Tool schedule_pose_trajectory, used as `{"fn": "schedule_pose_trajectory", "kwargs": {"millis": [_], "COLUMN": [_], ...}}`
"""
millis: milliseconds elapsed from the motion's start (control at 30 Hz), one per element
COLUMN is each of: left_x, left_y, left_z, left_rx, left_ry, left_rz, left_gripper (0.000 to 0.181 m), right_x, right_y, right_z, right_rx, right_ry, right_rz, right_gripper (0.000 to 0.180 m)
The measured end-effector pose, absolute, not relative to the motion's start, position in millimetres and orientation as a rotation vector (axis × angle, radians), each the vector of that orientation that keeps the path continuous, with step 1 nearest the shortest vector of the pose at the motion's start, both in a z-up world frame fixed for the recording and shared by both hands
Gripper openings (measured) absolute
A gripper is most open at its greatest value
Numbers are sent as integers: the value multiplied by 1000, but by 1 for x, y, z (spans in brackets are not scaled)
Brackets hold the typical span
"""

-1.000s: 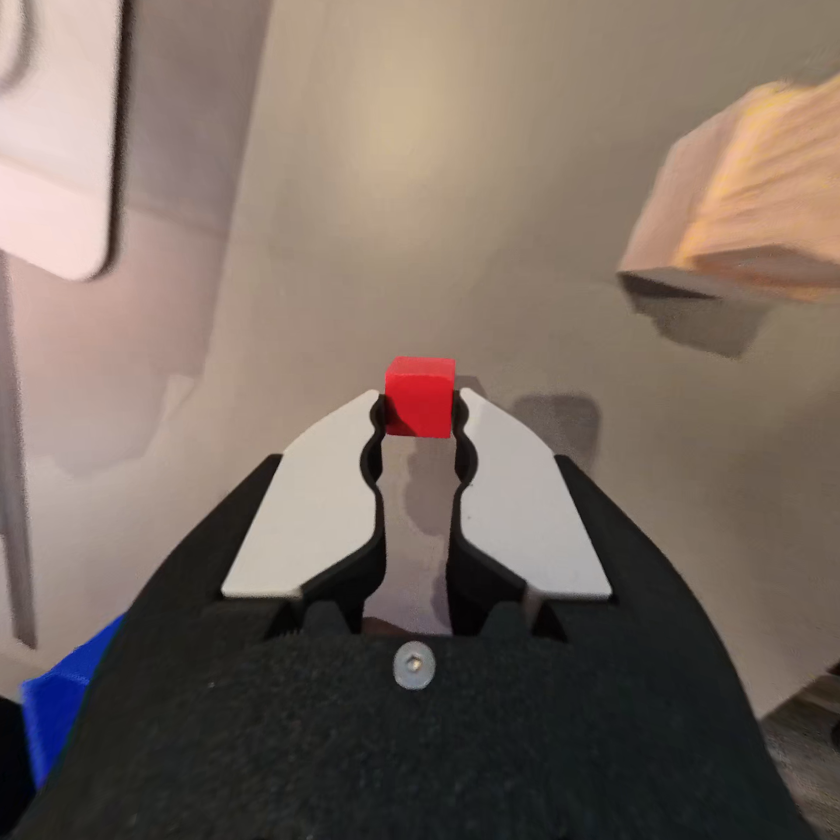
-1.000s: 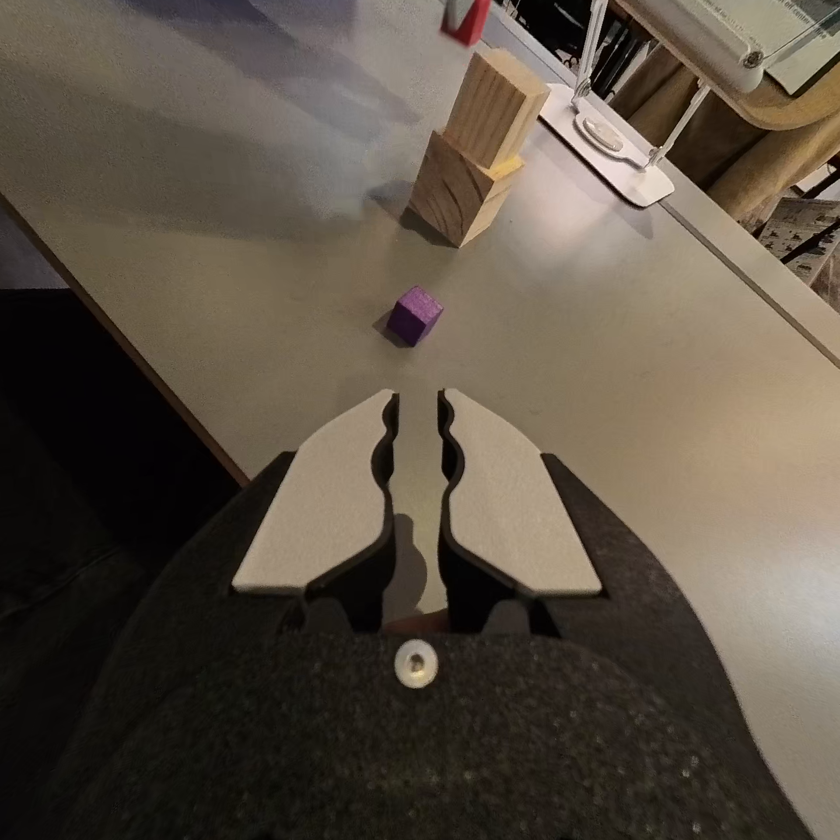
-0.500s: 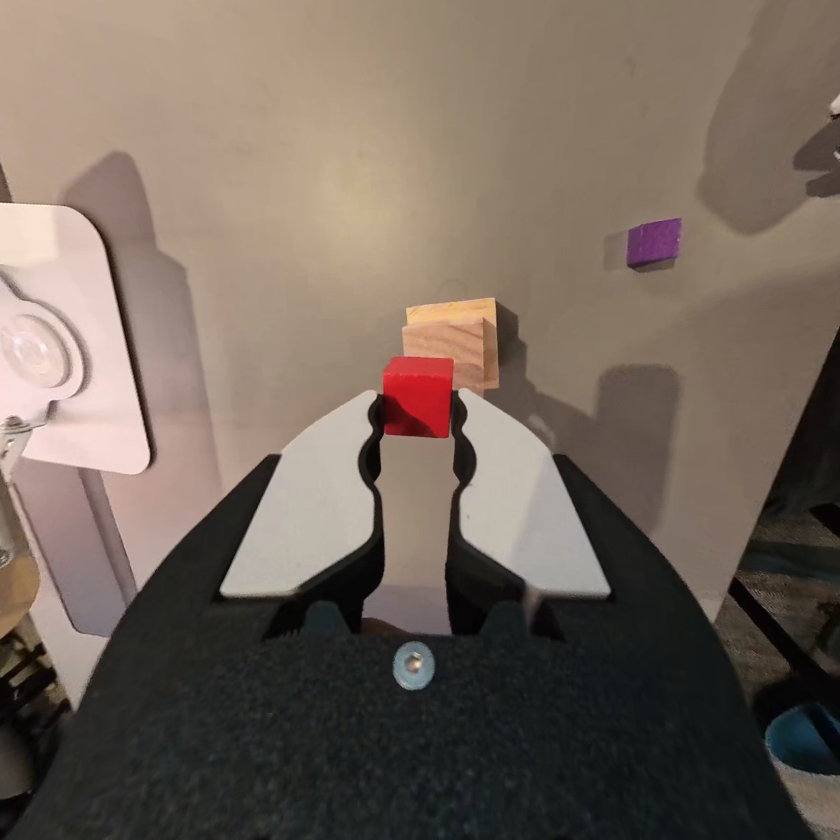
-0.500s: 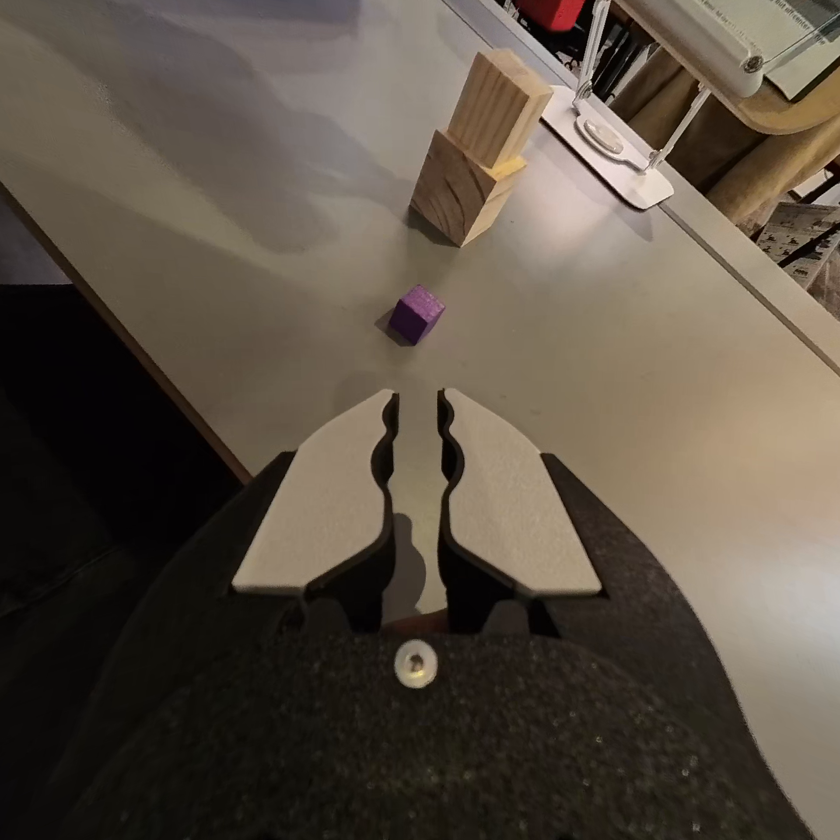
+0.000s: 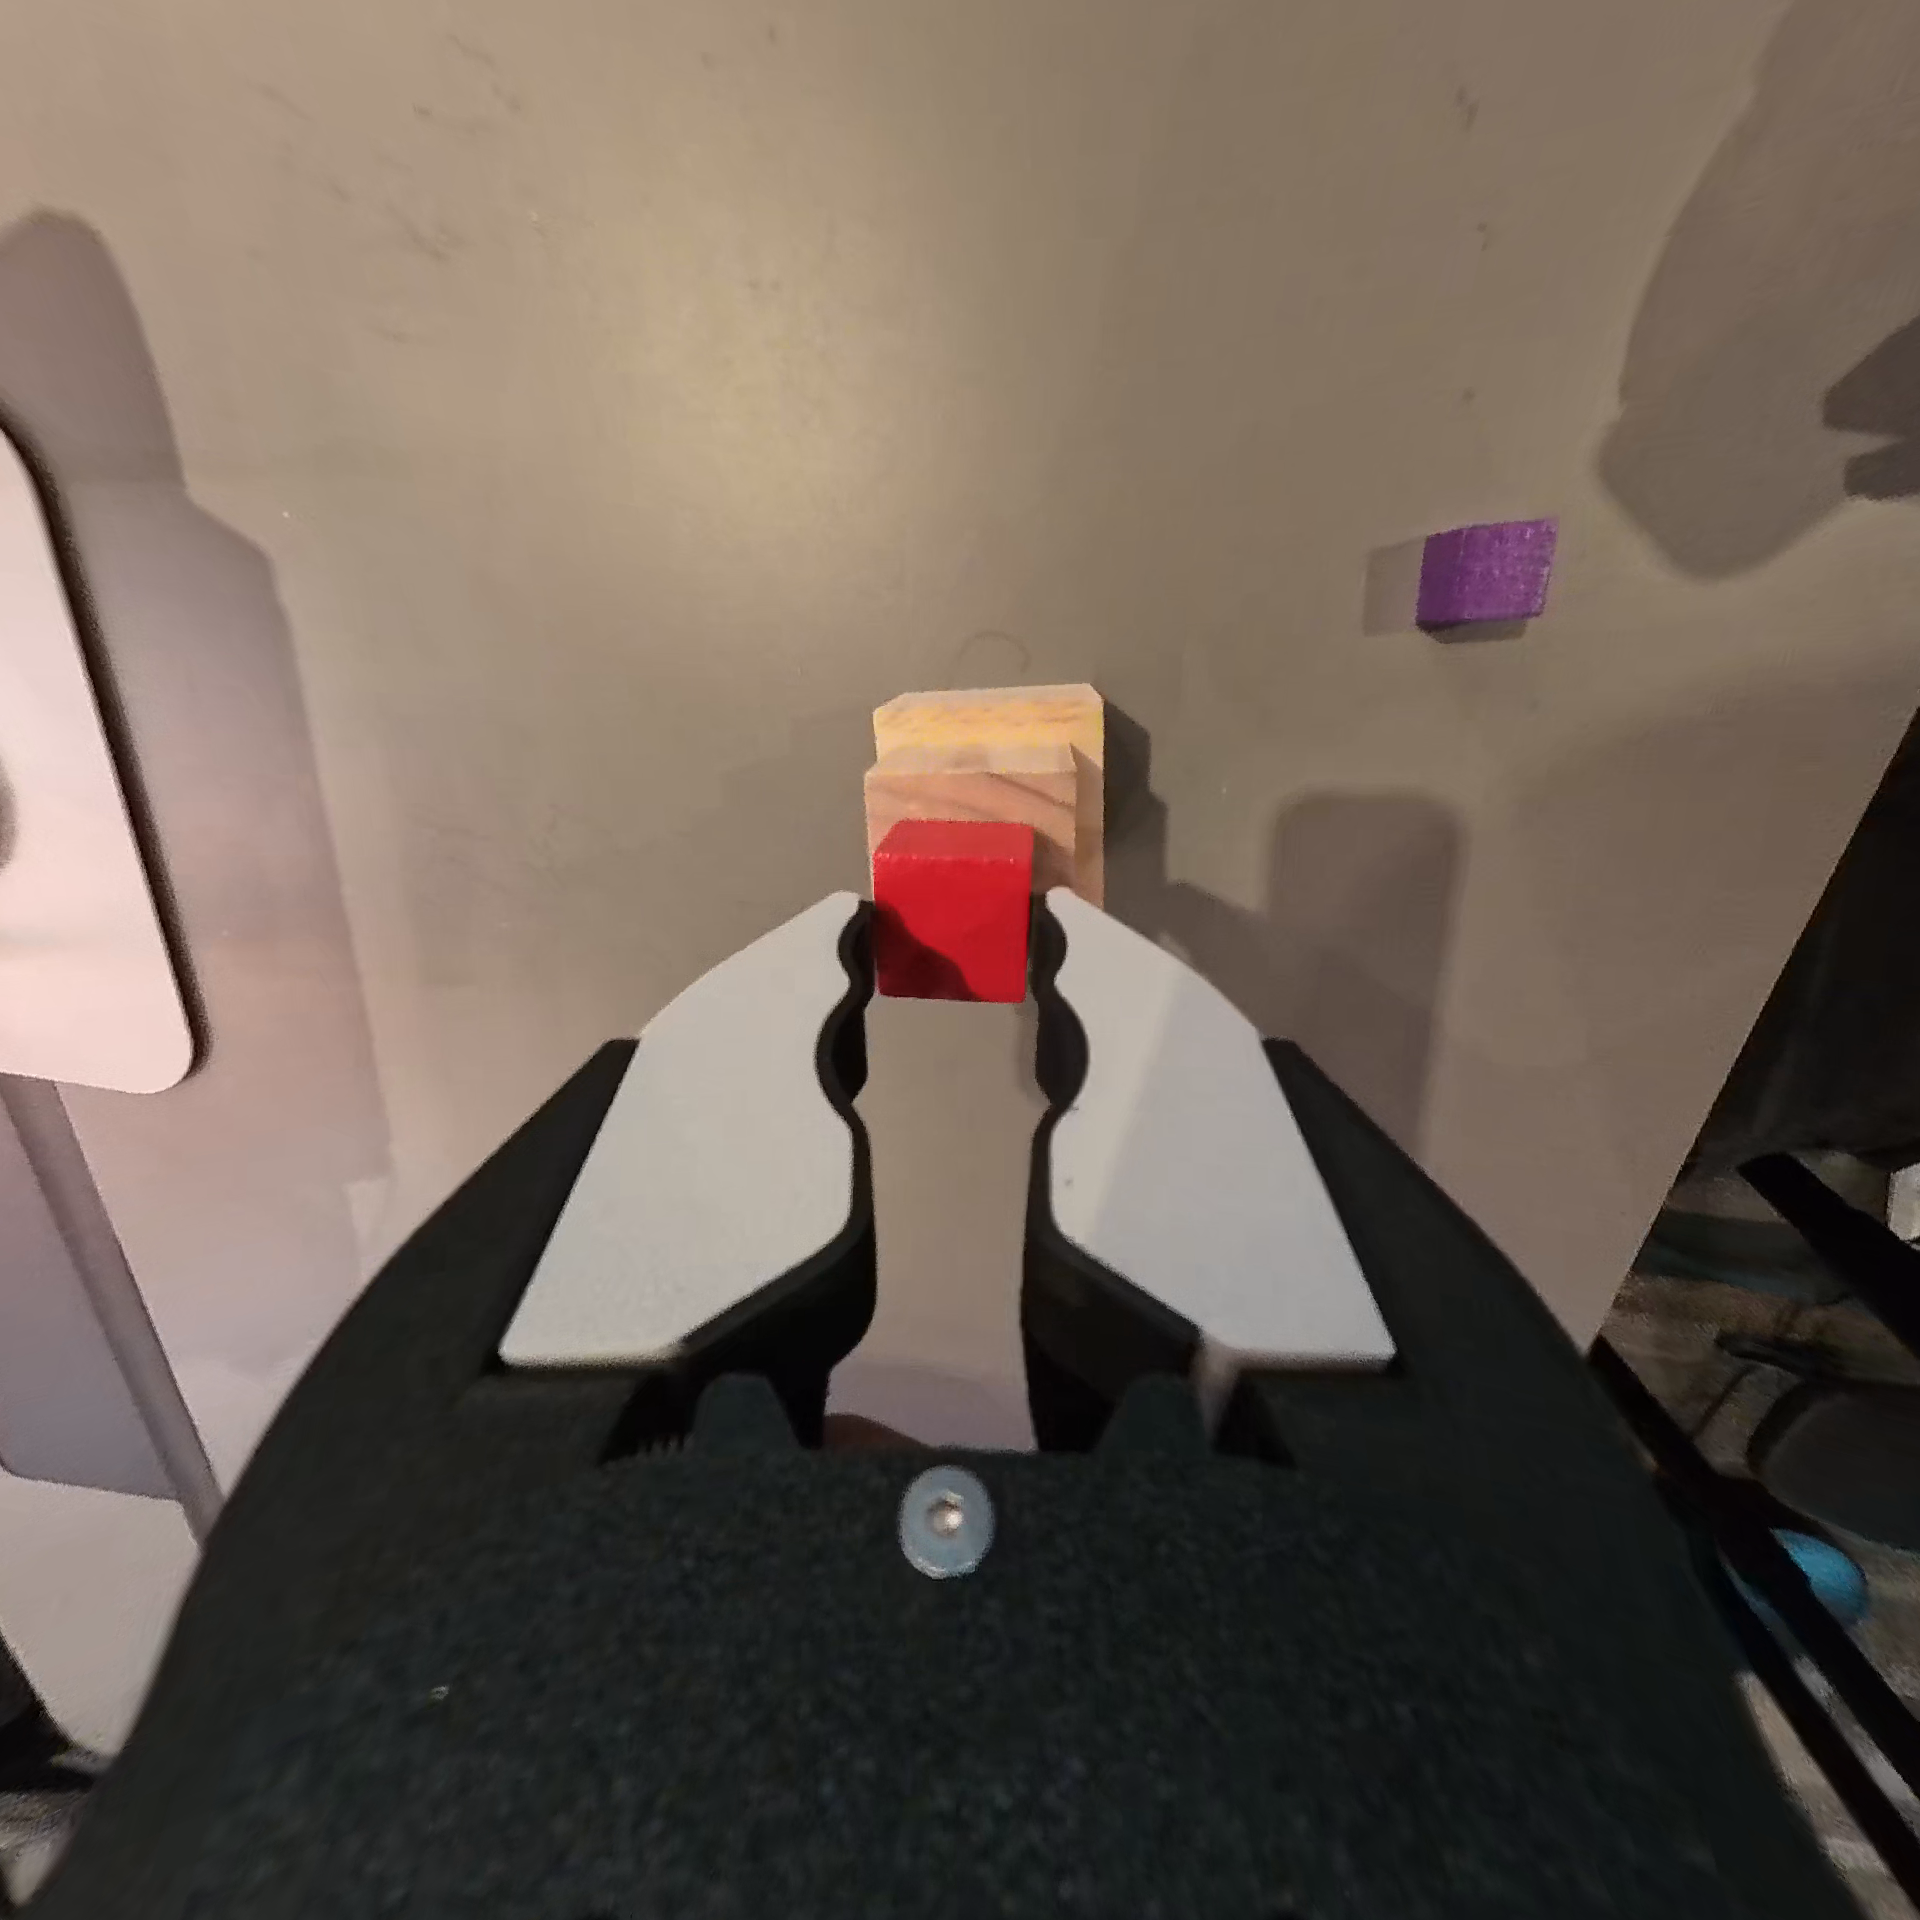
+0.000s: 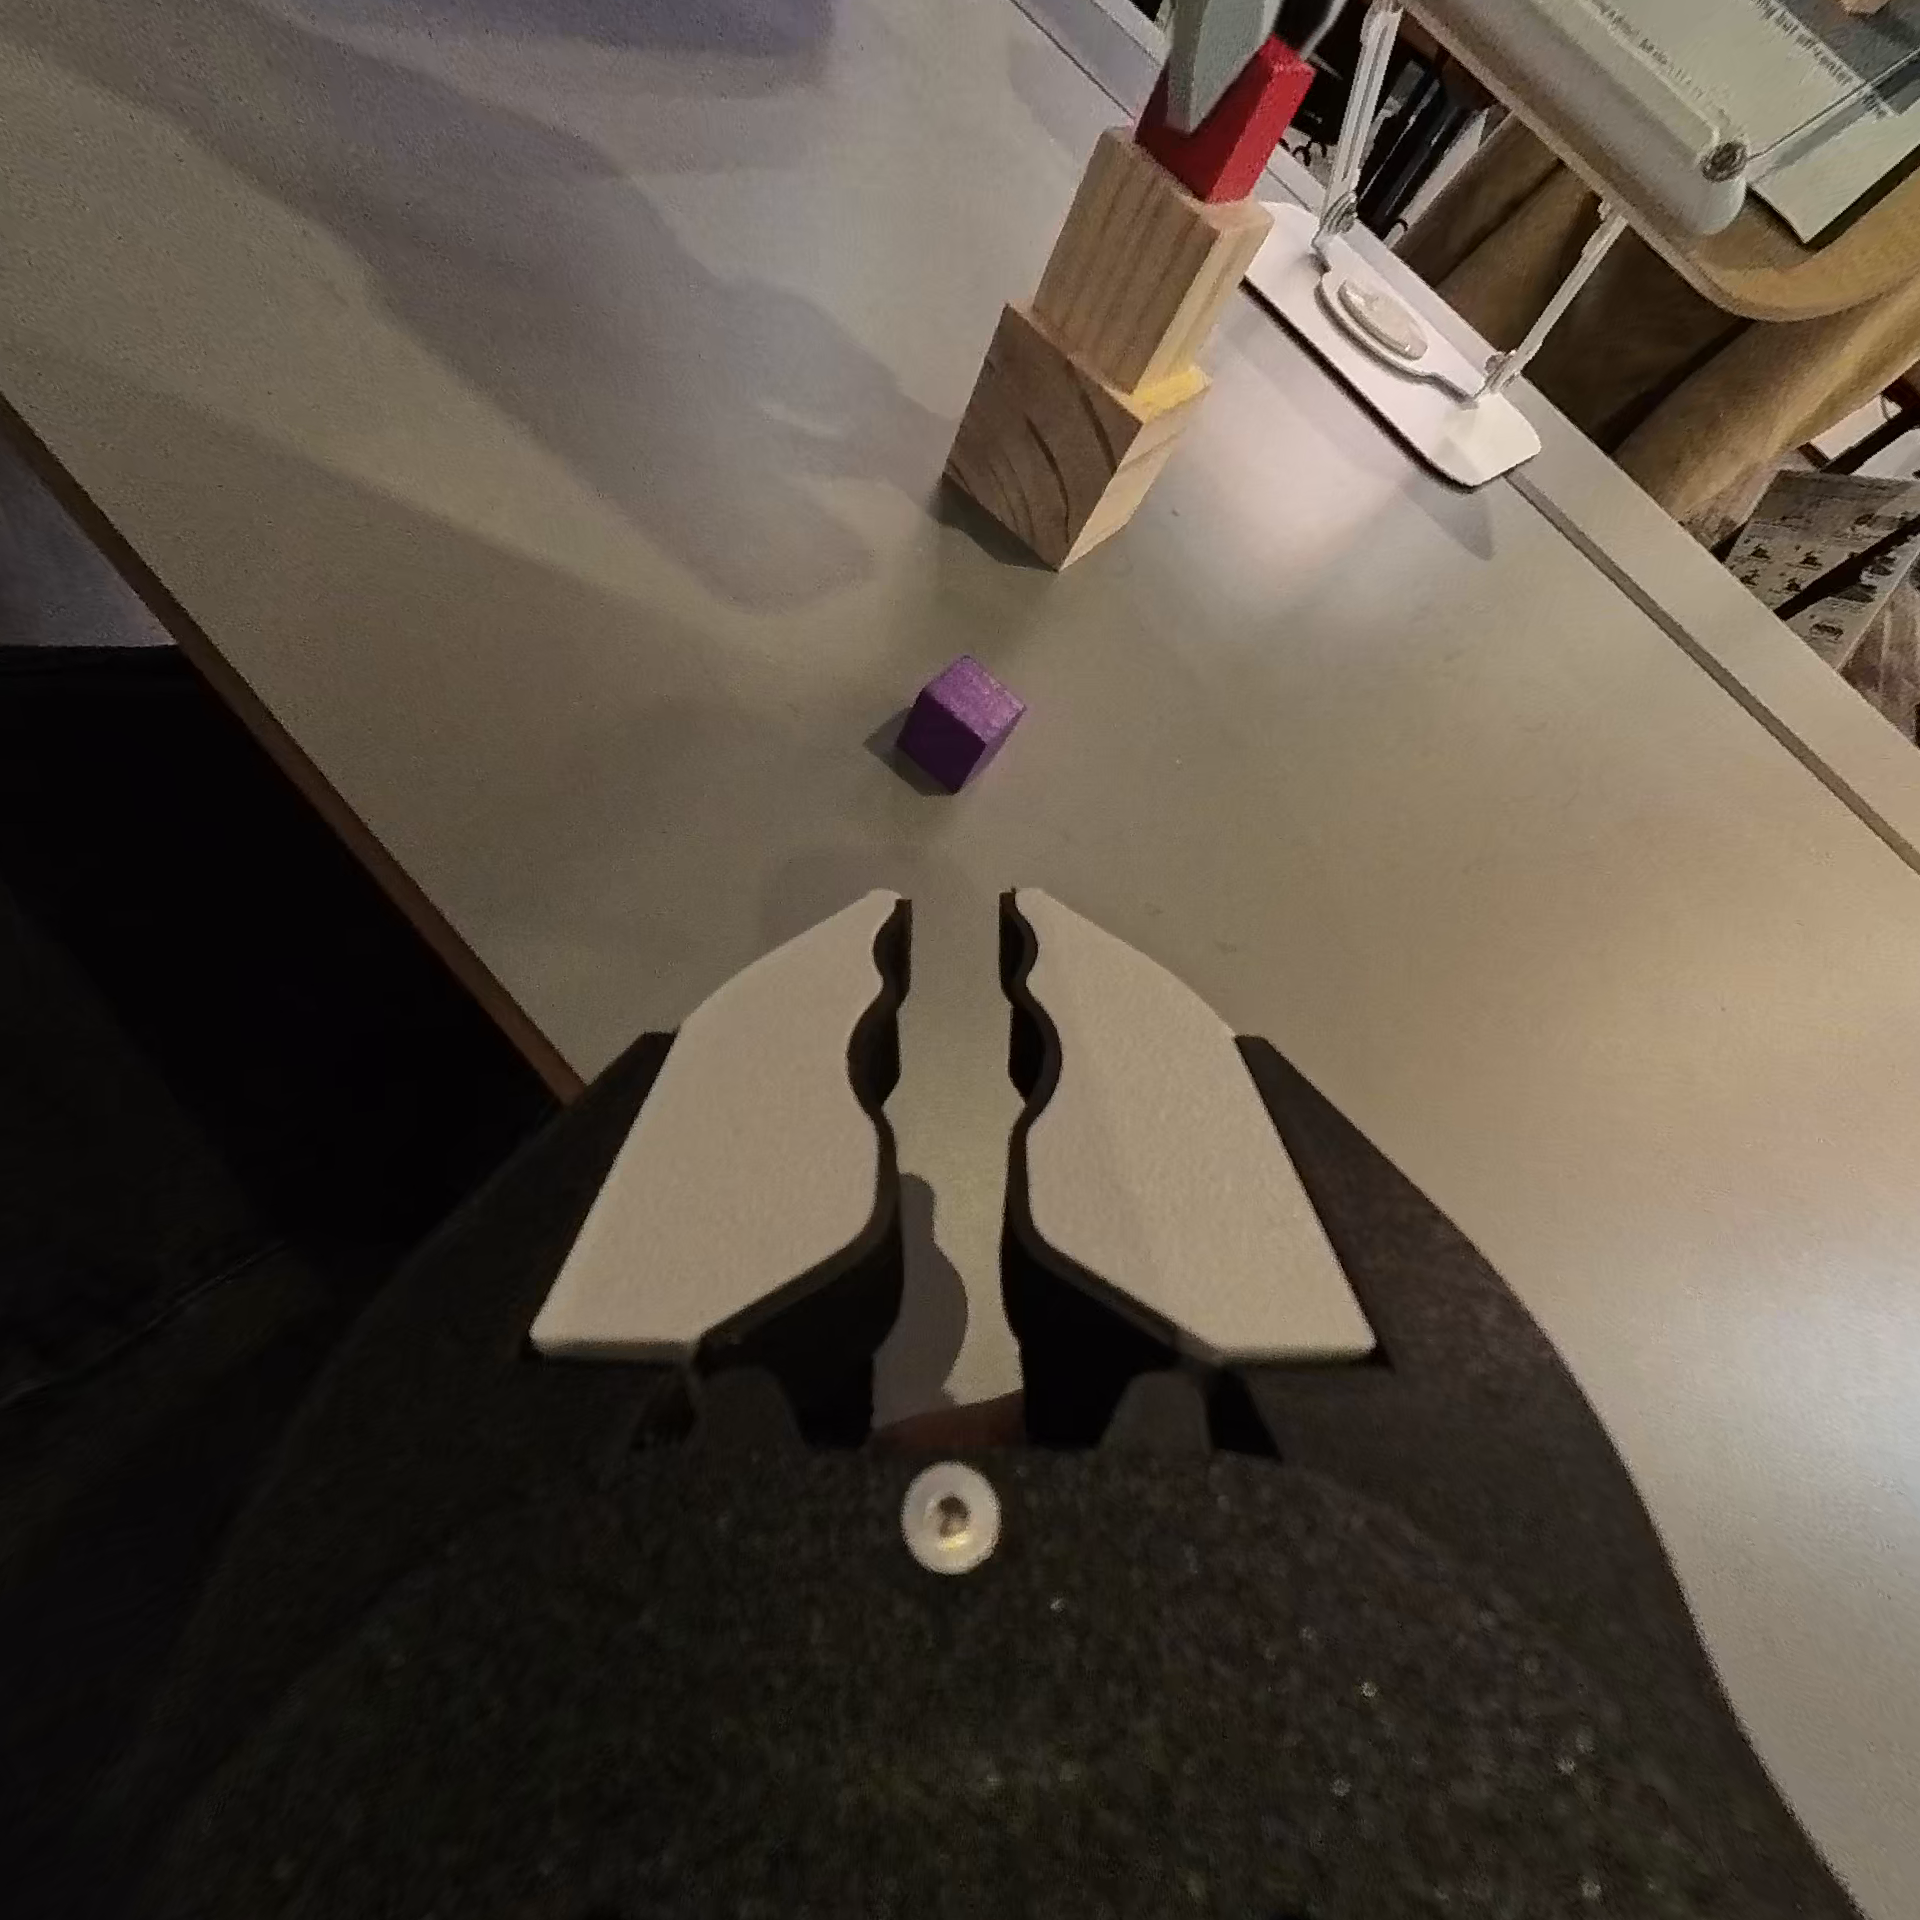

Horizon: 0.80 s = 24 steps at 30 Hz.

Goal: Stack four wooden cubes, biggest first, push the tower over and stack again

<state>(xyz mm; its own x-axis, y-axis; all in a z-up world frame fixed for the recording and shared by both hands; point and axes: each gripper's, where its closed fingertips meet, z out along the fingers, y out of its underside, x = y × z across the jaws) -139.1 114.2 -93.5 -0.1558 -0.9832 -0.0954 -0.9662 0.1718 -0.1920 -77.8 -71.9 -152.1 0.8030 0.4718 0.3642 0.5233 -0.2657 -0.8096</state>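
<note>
My left gripper point(image 5: 951, 914) is shut on a red cube point(image 5: 954, 923) and holds it from above, right over a two-cube tower. In the right wrist view the red cube point(image 6: 1231, 125) sits at or just above the top of the middle wooden cube point(image 6: 1138, 265), which rests on the biggest wooden cube point(image 6: 1049, 452). From above the middle cube point(image 5: 997, 816) and biggest cube point(image 5: 987, 719) show behind the red one. A small purple cube point(image 6: 958, 724) lies alone on the table, just ahead of my right gripper point(image 6: 954, 904), whose jaws stand slightly apart and empty. The purple cube also shows in the left wrist view point(image 5: 1486, 571).
The grey table point(image 6: 1351, 831) has its front edge at the left of the right wrist view. A white lamp base point(image 6: 1382, 353) stands behind the tower, and it also shows at the left edge of the left wrist view point(image 5: 73, 883).
My left gripper has swung over the tower with the red cube and come down onto it. In the right wrist view the red cube has come down onto the top. My right gripper has barely moved.
</note>
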Motion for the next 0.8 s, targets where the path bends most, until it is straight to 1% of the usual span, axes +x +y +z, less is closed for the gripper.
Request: {"fn": "schedule_pose_trajectory", "kwargs": {"millis": [33,67,100,133,200,233,300,367,467,667,767,800], "left_x": [-138,-138,-139,-140,-143,-145,-153,-175,-220,-249,-255,-257], "left_y": [116,118,117,117,117,117,118,118,94,9,-13,-17], "left_z": [-92,-88,-83,-76,-53,-39,-13,2,-16,-95,-108,-110], "left_rx": [-1901,-1902,-1902,-1898,-1854,-1831,-1795,-1791,-1809,-1861,-1866,-1863], "left_ry": [2224,2204,2185,2154,2037,1935,1653,1320,1007,947,933,932], "left_rz": [-125,-126,-151,-175,-230,-260,-296,-292,-255,-333,-349,-347], "left_gripper": [34,46,52,52,58,57,60,60,55,50,49,49], "right_x": [-77,-76,-75,-74,-72,-70,-69,-70,-81,-94,-100,-100], "right_y": [-72,-72,-71,-71,-70,-69,-68,-65,-61,-34,-20,-16], "right_z": [-152,-153,-153,-153,-153,-153,-154,-155,-153,-154,-154,-157], "right_rx": [-1909,-1912,-1915,-1920,-1933,-1940,-1962,-1986,-2010,-1943,-1941,-1969], "right_ry": [-749,-746,-741,-735,-714,-699,-666,-651,-787,-1486,-1733,-1793], "right_rz": [-60,-61,-60,-58,-48,-39,-4,29,63,-38,62,89], "right_gripper": [16,16,16,16,16,16,16,18,25,45,41,42]}}
